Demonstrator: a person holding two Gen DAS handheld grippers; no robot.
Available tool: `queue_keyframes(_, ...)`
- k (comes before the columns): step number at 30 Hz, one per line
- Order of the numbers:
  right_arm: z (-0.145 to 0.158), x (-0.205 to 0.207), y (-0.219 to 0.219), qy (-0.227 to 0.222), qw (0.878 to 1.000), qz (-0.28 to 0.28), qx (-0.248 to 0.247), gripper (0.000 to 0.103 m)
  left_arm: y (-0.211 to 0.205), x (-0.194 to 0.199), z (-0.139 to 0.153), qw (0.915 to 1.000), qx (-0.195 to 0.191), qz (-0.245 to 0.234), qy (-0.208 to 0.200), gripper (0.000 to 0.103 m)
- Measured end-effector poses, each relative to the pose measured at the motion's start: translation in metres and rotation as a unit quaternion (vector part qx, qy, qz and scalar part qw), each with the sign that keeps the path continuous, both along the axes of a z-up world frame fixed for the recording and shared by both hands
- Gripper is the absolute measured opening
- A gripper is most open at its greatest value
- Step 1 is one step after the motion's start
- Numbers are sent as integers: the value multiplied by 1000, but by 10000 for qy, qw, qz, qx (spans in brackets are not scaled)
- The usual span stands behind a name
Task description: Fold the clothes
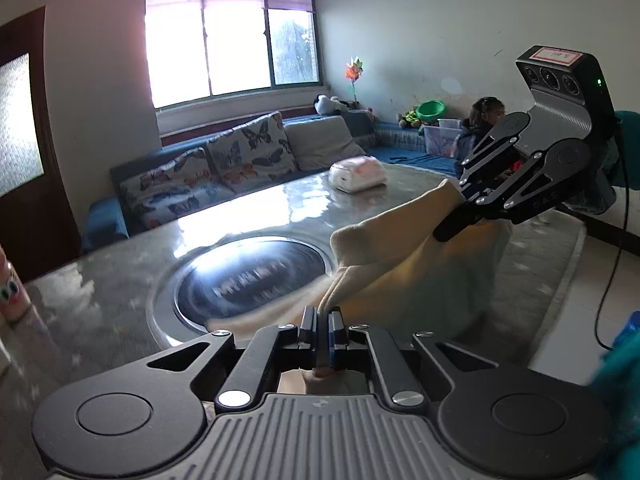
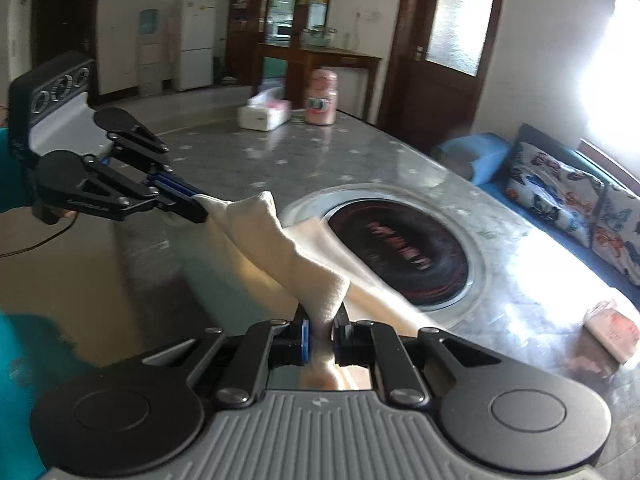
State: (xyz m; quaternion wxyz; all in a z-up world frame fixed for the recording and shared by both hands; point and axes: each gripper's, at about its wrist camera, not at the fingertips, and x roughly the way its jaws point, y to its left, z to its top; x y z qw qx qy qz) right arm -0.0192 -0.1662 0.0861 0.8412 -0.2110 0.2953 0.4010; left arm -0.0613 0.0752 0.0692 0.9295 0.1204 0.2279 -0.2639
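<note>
**Left wrist view: cream garment lifted between both grippers, fold barely begun**

Left wrist view shows my left gripper (image 1: 323,320) with its fingers clamped on an edge of the cream garment (image 1: 404,264), the cloth pinched tight between the blue pads. Across from it my right gripper (image 1: 460,216) bites another corner of the same cloth, higher up and well apart from the left. From the right wrist camera I read the same thing mirrored: right gripper (image 2: 320,328) closed on a bunched fold of the garment (image 2: 280,248), left gripper (image 2: 196,208) pinching the far corner.

The garment hangs in the air between my two grips, sagging in the middle, with its lower part trailing down onto the grey marble-patterned counter (image 2: 400,168) just beside the round inset hotplate (image 2: 400,252). Motion blur keeps me from telling what kind of garment it is.

As I judge it, I am early in the task: the cloth is picked up and stretched, but no neat crease or stacked layer shows anywhere. What remains is spreading it flat on the counter, bringing edges together and pressing the folds. A tissue box (image 2: 264,114) and a pink jar (image 2: 321,98) sit at the far end, well clear of my work.
</note>
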Motion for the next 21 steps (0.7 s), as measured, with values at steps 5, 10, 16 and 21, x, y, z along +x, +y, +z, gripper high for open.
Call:
queue_keyframes(5, -19, 60, 16, -18, 9994, -301, -183, 9, -5, 67, -14, 9996, 76, 241, 139, 6)
queue_keyframes(10, -54, 101, 25, 119, 9967, -766, -244, 11, -14, 116, -51, 9967, 206, 644, 441, 6)
queue_keyframes(16, -96, 120, 11, 261, 9872, -1575, 70, 26, -15, 131, -76, 9915, 319, 1089, 633, 13)
queue_keyframes(21, -85, 106, -11, 97, 9814, -1887, 346, 27, -8, 130, -67, 9879, 268, 1417, 575, 14)
